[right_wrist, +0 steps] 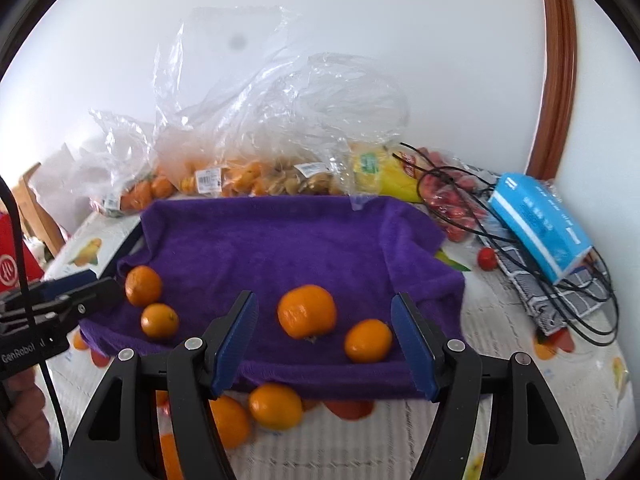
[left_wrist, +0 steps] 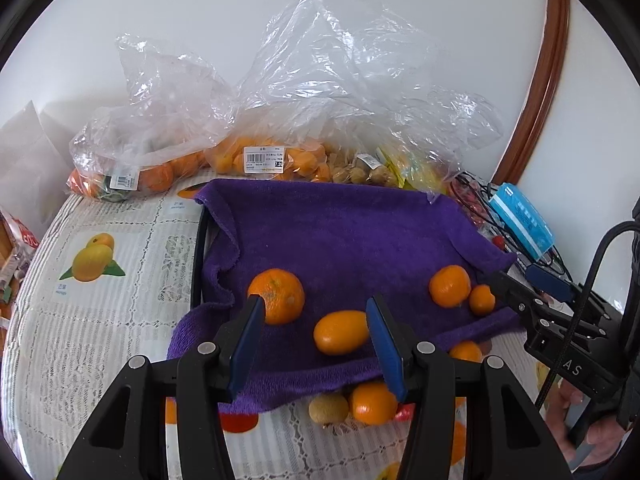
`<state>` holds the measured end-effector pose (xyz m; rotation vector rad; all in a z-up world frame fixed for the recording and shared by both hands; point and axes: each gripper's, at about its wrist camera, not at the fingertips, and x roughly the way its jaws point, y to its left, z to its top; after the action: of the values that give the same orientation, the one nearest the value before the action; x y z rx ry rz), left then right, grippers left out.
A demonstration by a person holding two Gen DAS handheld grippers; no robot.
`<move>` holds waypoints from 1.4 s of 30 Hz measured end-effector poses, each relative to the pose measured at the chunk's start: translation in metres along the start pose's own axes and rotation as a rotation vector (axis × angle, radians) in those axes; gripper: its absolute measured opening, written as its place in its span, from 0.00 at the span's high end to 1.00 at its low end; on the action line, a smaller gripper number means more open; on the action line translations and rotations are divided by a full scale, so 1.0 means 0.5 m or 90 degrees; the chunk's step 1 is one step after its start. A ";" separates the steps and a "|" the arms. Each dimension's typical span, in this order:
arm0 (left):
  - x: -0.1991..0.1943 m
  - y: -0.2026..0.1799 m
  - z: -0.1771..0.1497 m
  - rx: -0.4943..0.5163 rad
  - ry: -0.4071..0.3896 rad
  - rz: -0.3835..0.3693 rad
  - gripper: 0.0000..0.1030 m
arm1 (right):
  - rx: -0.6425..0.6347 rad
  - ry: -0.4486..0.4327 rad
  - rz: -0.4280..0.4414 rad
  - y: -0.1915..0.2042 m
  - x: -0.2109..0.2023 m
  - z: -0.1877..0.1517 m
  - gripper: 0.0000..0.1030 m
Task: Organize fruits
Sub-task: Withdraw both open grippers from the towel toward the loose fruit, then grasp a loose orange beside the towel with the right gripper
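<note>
Left wrist view: my left gripper [left_wrist: 316, 320], jaws released, straddles the oval orange kumquat [left_wrist: 341, 332], which could roll off the purple terry towel [left_wrist: 340, 232] if nudged.

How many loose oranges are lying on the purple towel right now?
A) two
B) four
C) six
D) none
B: the right wrist view shows four on the purple towel: two at its left edge, a bigger one in the middle and one to its right; the others sit on the tablecloth in front of the towel.
</note>
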<state>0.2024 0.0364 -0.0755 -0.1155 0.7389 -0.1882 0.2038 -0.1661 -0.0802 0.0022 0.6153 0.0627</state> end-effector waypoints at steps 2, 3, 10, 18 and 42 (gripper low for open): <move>-0.006 0.005 -0.007 0.001 0.003 0.000 0.51 | 0.005 0.018 0.007 -0.003 -0.006 -0.011 0.33; -0.009 0.009 -0.011 -0.001 0.004 -0.003 0.51 | 0.016 0.027 0.015 -0.007 -0.009 -0.018 0.33; -0.019 0.037 -0.036 -0.020 0.021 -0.004 0.51 | 0.053 0.062 0.025 -0.017 -0.020 -0.070 0.42; -0.025 0.046 -0.038 -0.035 0.021 -0.013 0.51 | 0.057 0.092 0.062 -0.009 -0.004 -0.103 0.42; -0.005 0.043 -0.055 -0.025 0.041 -0.039 0.49 | 0.031 0.125 0.047 -0.001 0.071 -0.106 0.68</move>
<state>0.1847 0.0571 -0.0975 -0.1706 0.8047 -0.2362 0.2023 -0.1654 -0.1442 0.0671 0.8137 0.1197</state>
